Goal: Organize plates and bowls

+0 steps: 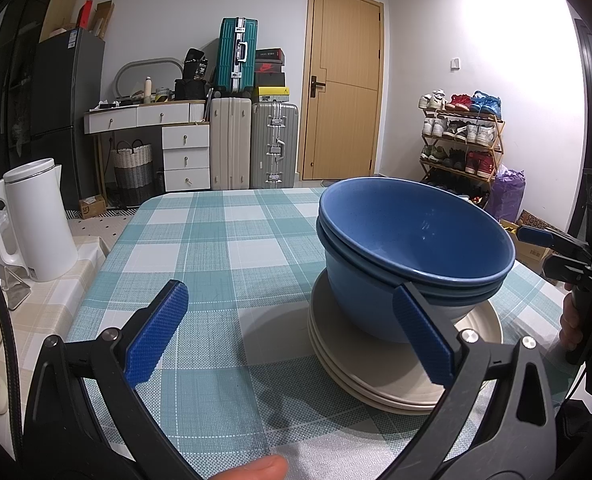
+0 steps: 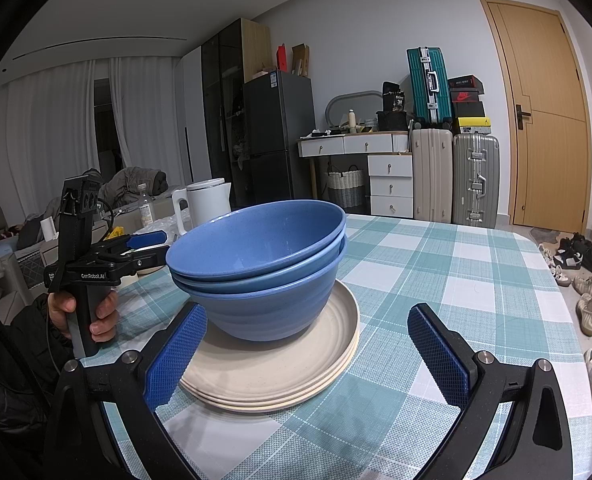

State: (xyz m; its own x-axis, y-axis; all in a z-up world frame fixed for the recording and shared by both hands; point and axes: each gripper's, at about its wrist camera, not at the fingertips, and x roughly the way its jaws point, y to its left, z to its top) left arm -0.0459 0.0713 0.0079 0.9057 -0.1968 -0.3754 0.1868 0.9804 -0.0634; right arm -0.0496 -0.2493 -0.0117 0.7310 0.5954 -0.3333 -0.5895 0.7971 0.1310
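Left wrist view: both tongs (image 1: 290, 334) apart; kettle (image 1: 36, 220) left of stacked bowls (image 1: 411, 240).

A white kettle (image 1: 36, 220) stands left of the checked tablecloth (image 1: 224, 248), with 3 suitcases (image 1: 252, 148), a wooden door (image 1: 345, 84) and a shoe rack (image 1: 461, 140) behind
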